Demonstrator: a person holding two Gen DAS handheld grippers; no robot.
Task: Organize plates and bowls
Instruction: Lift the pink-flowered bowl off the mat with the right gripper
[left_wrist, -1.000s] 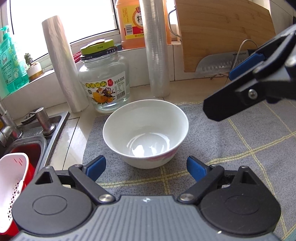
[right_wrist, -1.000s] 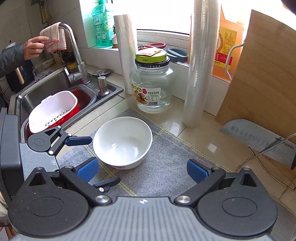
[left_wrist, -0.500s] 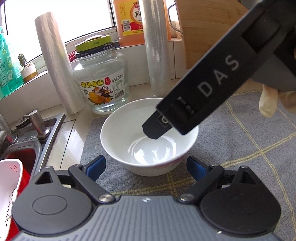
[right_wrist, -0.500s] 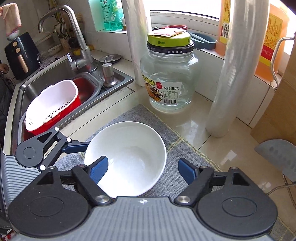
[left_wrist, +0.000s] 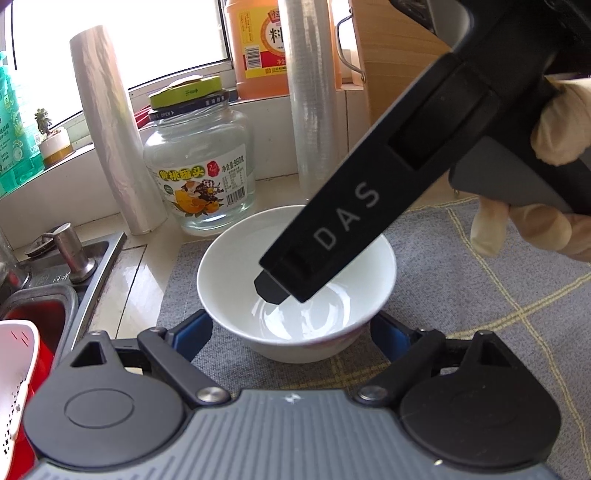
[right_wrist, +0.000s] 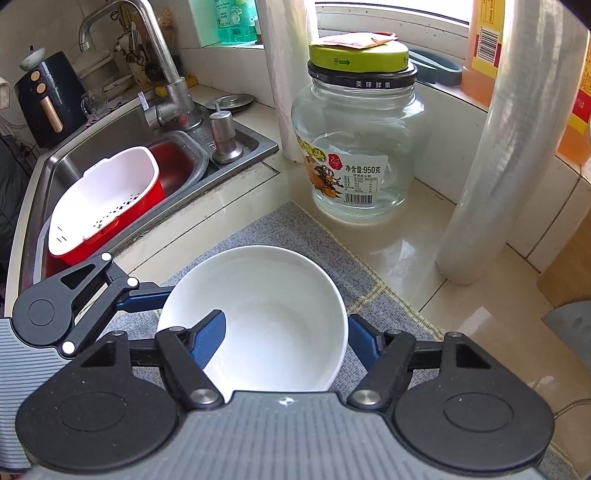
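Now the right gripper has dropped over the white bowl near the mat's sink-side edge, jaws closing astride its rim w/o pinching yet; left gripper spread.

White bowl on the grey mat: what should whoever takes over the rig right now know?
Right gripper: open, jaws have just been closing; one finger inside the white bowl, one outside, wall not yet pinched.
Left gripper: open, jaws flank the bowl's near side; contact unclear.
Bowl: upright, empty, on the grey mat.
Done: approach only.
Left: grip the bowl, lift it, put it away.
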